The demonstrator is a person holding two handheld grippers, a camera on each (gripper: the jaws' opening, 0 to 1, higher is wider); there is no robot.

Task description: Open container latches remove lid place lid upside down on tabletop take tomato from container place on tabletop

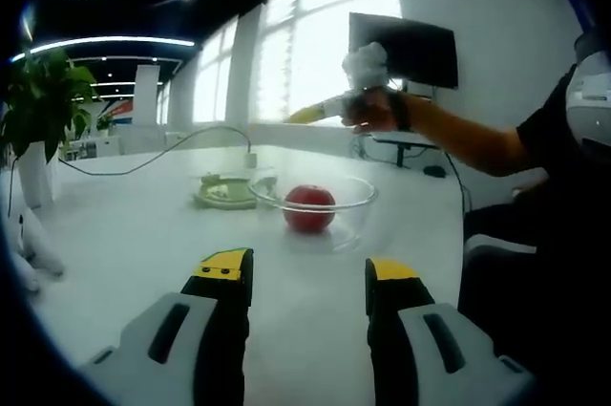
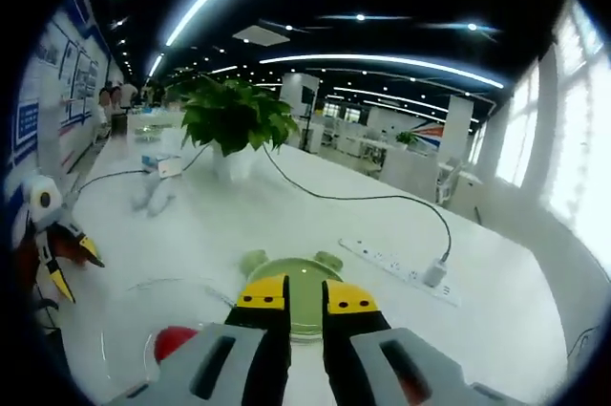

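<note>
A red tomato lies in a clear container at mid-table. Its green lid rests flat on the table just left of it. My left gripper hovers low and open in front of the container, nothing between its fingers. A hand holds my right gripper up in the air behind the container. In the right gripper view, my right gripper is shut with nothing in it, above the lid. The tomato shows at lower left, and my left gripper at the left edge.
A white power strip with a cable lies right of the lid. A potted plant and a small white figure stand further along the table. A dark monitor sits behind it. A person's arm reaches in from the right.
</note>
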